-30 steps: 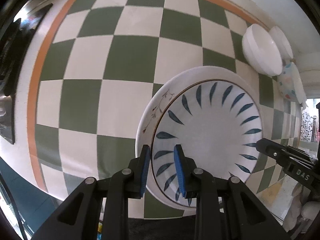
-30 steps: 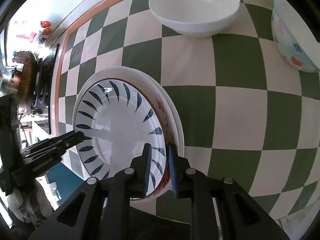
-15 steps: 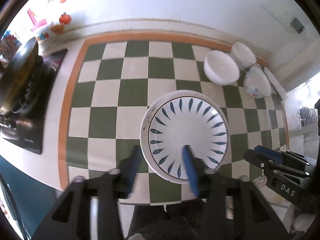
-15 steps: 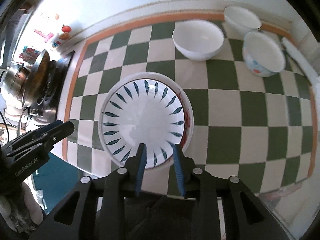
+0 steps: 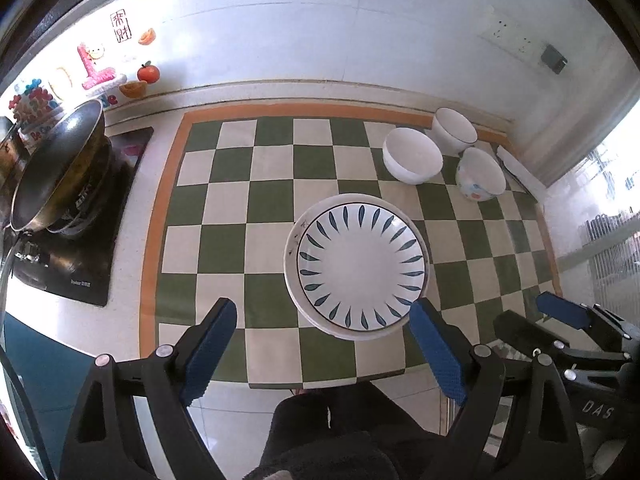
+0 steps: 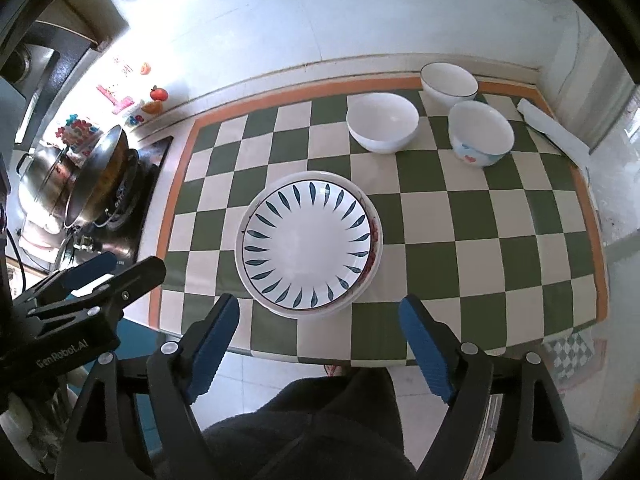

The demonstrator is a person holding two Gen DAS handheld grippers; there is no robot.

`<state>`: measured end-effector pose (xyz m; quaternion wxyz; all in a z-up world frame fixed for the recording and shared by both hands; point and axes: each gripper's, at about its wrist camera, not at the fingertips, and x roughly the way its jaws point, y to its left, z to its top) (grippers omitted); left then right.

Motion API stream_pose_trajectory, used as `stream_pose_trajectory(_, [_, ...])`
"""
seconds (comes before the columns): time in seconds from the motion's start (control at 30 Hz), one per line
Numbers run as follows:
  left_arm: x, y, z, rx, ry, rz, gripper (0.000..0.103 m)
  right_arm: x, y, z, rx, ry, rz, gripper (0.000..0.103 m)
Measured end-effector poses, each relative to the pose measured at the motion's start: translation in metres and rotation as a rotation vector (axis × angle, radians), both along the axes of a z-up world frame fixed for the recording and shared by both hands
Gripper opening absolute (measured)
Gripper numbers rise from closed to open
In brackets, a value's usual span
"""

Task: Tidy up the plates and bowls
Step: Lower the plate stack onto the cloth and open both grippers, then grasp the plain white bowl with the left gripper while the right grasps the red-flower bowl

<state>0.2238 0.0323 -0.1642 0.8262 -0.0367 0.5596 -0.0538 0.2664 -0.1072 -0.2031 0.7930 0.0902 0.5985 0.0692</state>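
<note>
A white plate with blue leaf marks (image 5: 360, 268) (image 6: 306, 240) lies stacked on a larger white plate with a flowered rim (image 5: 292, 248) (image 6: 374, 236), on the green-and-cream checked mat (image 5: 224, 240). At the back right stand three bowls: a plain white bowl (image 6: 382, 120), a dark-rimmed bowl (image 6: 448, 80) and a bowl with coloured spots (image 6: 480, 132). My left gripper (image 5: 323, 306) hangs high above the plates' near edge, its jaws opening wide with nothing held. My right gripper (image 6: 319, 301) does the same, apart from the plates.
A wok (image 5: 56, 168) sits on a black stove (image 5: 80, 264) at the left of the counter. A folded white strip (image 6: 552, 128) lies at the far right by the wall. The mat's front edge (image 6: 360, 356) is just below the grippers, above a person's dark clothing (image 6: 320, 432).
Both grippers let go of the blue-leaf plate's near rim, opened wide and rose well away from the counter. The plate stays on the larger plate.
</note>
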Motion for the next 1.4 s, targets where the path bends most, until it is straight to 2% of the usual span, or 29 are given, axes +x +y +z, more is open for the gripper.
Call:
stream_pose_trajectory(0.17, [-0.005, -0.001, 0.004, -0.009, 0.004, -0.002, 0.088, -0.003, -0.002, 0.009, 0.024, -0.015, -0.019, 0.086])
stream_pose_trajectory(0.3, [0.004, -0.008, 0.011, -0.032, -0.011, 0.001, 0.088, 0.004, -0.016, 0.011, 0.097, -0.015, -0.041, 0.086])
stream_pose_trajectory(0.47, [0.044, -0.03, 0.018, -0.031, -0.06, 0.011, 0.088, 0.032, -0.052, 0.004, 0.165, -0.014, -0.079, 0.086])
stream_pose_trajectory(0.57, [0.079, -0.048, 0.012, -0.032, -0.053, 0.015, 0.088, 0.068, -0.087, -0.009, 0.207, 0.006, -0.117, 0.086])
stream_pose_trajectory(0.67, [0.127, -0.067, -0.008, -0.041, -0.004, 0.017, 0.088, 0.114, -0.116, -0.028, 0.239, 0.033, -0.137, 0.086])
stream_pose_trajectory(0.8, [0.194, -0.087, -0.052, -0.064, 0.112, 0.027, 0.088, 0.184, -0.146, -0.059, 0.309, 0.085, -0.129, 0.085])
stream_pose_trajectory(0.93, [0.243, -0.096, -0.091, -0.071, 0.194, 0.051, 0.087, 0.255, -0.158, -0.096, 0.295, 0.147, -0.081, 0.076])
stream_pose_trajectory(1.1, [0.287, -0.103, -0.139, -0.096, 0.307, 0.08, 0.065, 0.317, -0.152, -0.144, 0.264, 0.242, -0.004, 0.066])
stream_pose_trajectory(1.13, [0.291, -0.104, -0.146, -0.102, 0.323, 0.087, 0.061, 0.326, -0.149, -0.155, 0.255, 0.265, 0.007, 0.059])
stream_pose_trajectory(1.2, [0.3, -0.108, -0.159, -0.122, 0.357, 0.091, 0.05, 0.341, -0.144, -0.173, 0.235, 0.302, 0.037, 0.053])
stream_pose_trajectory(1.23, [0.302, -0.11, -0.166, -0.12, 0.371, 0.089, 0.048, 0.344, -0.142, -0.18, 0.225, 0.316, 0.045, 0.047])
stream_pose_trajectory(1.3, [0.305, -0.114, -0.174, -0.114, 0.392, 0.08, 0.034, 0.352, -0.138, -0.194, 0.206, 0.344, 0.064, 0.038])
stream_pose_trajectory(1.37, [0.306, -0.117, -0.186, -0.124, 0.428, 0.076, 0.028, 0.355, -0.134, -0.204, 0.191, 0.359, 0.083, 0.023])
stream_pose_trajectory(1.4, [0.305, -0.117, -0.19, -0.128, 0.437, 0.077, 0.023, 0.355, -0.131, -0.207, 0.176, 0.364, 0.093, 0.022])
